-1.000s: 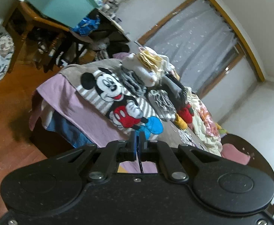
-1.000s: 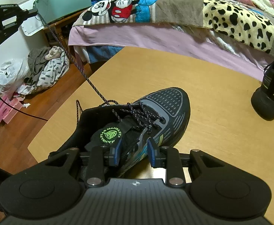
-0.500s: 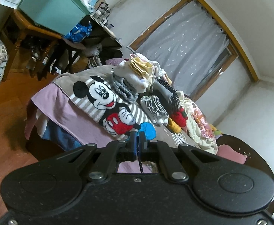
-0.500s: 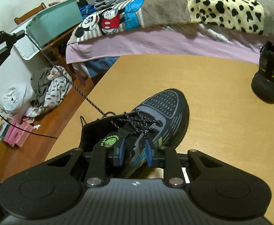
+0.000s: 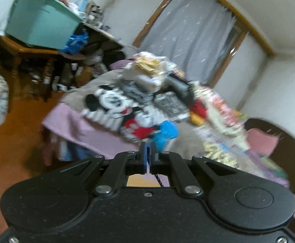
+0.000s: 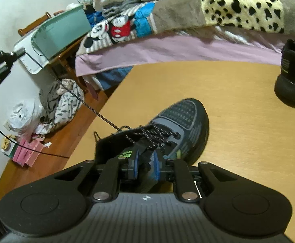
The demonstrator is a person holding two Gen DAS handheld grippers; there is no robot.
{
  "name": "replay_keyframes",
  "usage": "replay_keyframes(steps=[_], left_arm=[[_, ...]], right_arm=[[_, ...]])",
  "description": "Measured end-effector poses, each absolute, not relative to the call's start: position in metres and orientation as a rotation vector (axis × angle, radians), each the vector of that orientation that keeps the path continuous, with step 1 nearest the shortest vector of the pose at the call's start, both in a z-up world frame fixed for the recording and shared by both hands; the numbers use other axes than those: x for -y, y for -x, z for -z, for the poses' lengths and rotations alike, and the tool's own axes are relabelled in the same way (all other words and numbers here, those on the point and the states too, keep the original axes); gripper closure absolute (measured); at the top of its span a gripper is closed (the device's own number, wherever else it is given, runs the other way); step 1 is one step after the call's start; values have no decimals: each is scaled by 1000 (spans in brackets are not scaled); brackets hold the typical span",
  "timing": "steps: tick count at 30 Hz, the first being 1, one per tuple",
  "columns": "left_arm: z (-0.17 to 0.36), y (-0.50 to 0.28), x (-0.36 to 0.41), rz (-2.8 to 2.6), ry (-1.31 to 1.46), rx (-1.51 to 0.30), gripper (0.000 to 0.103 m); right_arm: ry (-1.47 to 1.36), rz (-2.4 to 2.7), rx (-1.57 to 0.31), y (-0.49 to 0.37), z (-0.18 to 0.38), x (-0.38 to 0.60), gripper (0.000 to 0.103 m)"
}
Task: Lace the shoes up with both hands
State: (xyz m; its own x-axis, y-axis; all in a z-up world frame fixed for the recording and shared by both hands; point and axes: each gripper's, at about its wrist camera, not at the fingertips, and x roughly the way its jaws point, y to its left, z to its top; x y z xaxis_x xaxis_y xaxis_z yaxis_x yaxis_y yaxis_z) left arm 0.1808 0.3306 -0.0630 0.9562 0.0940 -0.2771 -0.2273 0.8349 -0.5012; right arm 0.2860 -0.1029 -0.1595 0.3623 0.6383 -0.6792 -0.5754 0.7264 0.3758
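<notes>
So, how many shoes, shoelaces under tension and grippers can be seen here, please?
Shoes: 2, the near shoe and the far shoe.
Taut laces: 1, the lace.
Grippers: 2, the left gripper and the right gripper.
Total: 5

A dark grey sneaker [image 6: 175, 127] lies on the wooden table [image 6: 238, 121], its toe pointing away. Its speckled black lace [image 6: 86, 105] is crossed through the eyelets, and one end runs tight up to the left, away from the shoe. A second black shoe [image 6: 293, 75] stands well apart, at the table's far right edge.
</notes>
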Motion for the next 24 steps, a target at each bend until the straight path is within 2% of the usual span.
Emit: replay_keyframes(steps=[3,4,6,12,14,18,24], left_arm=[[71,-176,-327,-238,436,-344,103],[73,-178,-318,-250,316,-404,103],[81,-184,-298,-249,89,-515,103],[136,-197,-236,-133,-480,-812,103],[158,-197,-222,-44,-574,-899,103],[185,-194,-200,137,-646,-1028,103],[187,-187,-189,315,-511,-1027,103]], right_arm=[[22,-832,-866,-274,153,91,84],[71,-855,-851,-269,151,85,84],[173,-904,-831,-257,150,72,70],[472,-927,-745,-230,151,44,66],[558,-922,-726,-226,153,38,63],[686,-925,-706,-220,158,29,63],[773,-925,-678,-212,170,20,67]])
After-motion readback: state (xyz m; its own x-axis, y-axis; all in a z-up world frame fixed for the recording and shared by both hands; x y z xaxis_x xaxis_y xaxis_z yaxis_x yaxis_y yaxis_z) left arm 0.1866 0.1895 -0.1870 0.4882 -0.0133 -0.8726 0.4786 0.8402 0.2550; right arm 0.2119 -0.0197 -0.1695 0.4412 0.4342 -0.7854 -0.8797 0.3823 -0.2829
